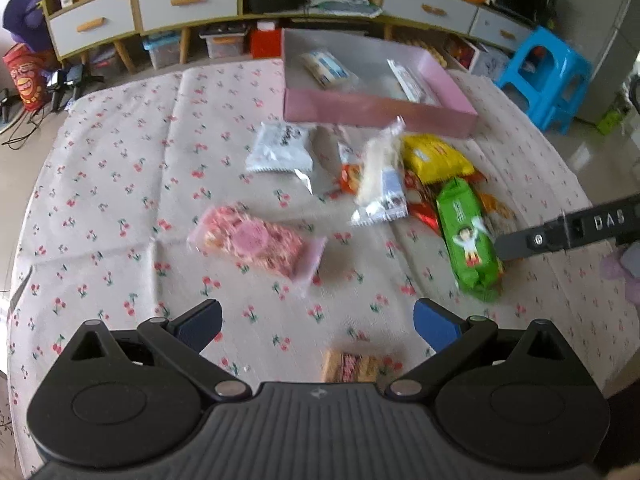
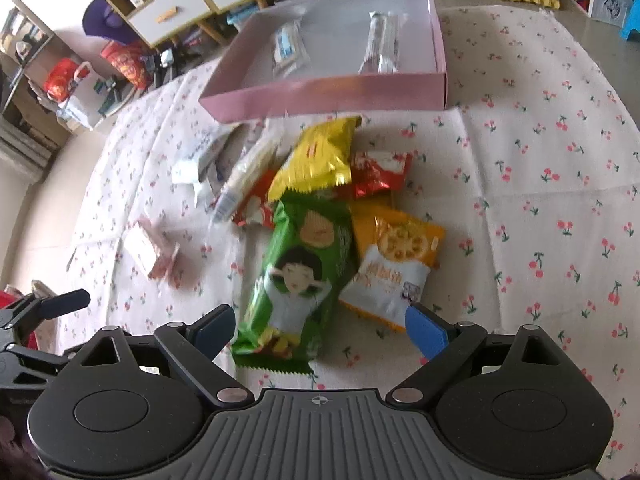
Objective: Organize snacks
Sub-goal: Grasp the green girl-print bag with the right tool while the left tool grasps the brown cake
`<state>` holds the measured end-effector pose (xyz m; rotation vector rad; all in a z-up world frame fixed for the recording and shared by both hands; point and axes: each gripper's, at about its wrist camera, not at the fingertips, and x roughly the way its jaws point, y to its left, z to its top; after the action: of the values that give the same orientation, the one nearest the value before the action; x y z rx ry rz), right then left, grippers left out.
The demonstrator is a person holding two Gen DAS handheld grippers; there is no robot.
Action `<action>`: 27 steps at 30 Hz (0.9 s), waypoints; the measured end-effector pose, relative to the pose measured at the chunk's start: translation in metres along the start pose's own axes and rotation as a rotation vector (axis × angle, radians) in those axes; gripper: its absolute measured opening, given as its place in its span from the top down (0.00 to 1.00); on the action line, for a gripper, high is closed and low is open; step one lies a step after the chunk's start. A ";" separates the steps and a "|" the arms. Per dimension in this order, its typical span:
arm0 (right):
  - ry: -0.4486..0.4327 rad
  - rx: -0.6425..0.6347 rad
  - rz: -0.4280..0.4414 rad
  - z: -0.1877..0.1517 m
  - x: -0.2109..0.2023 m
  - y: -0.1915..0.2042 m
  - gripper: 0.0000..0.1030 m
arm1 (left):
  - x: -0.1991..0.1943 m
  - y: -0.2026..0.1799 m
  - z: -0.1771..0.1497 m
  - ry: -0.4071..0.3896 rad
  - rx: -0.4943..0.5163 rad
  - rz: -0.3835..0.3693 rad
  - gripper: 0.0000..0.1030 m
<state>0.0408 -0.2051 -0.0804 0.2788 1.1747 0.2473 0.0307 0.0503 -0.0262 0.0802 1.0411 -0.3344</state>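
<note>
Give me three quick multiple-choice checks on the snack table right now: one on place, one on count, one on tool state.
1. Where is the green packet relative to the right tool?
A. Inside the pink box
B. On the cloth, straight ahead between its open fingers
C. On the blue stool

2. How many packets lie inside the pink box?
A. None
B. Two
C. Five

3. What is the left tool doing?
A. Open, holding nothing
B. Shut on the pink snack bar
C. Shut on the yellow packet

Answers:
1 B: the packet's near end lies between the blue pads.
2 B: two pale wrappers show on the box floor in both views.
3 A: its pads stand wide apart over bare cloth, with the pink snack bar lying ahead of them.
</note>
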 end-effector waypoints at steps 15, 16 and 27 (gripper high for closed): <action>0.141 0.200 0.149 -0.009 0.027 -0.008 0.09 | 0.013 -0.012 -0.033 0.099 0.031 -0.041 0.21; 0.139 0.207 0.151 -0.008 0.029 -0.008 0.09 | 0.013 -0.011 -0.033 0.096 0.028 -0.039 0.23; 0.040 0.282 0.142 -0.004 0.037 -0.011 0.10 | 0.022 -0.011 -0.033 0.135 0.045 -0.035 0.51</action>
<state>0.0514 -0.2030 -0.1176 0.6088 1.2316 0.2117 0.0095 0.0423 -0.0608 0.1268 1.1698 -0.3890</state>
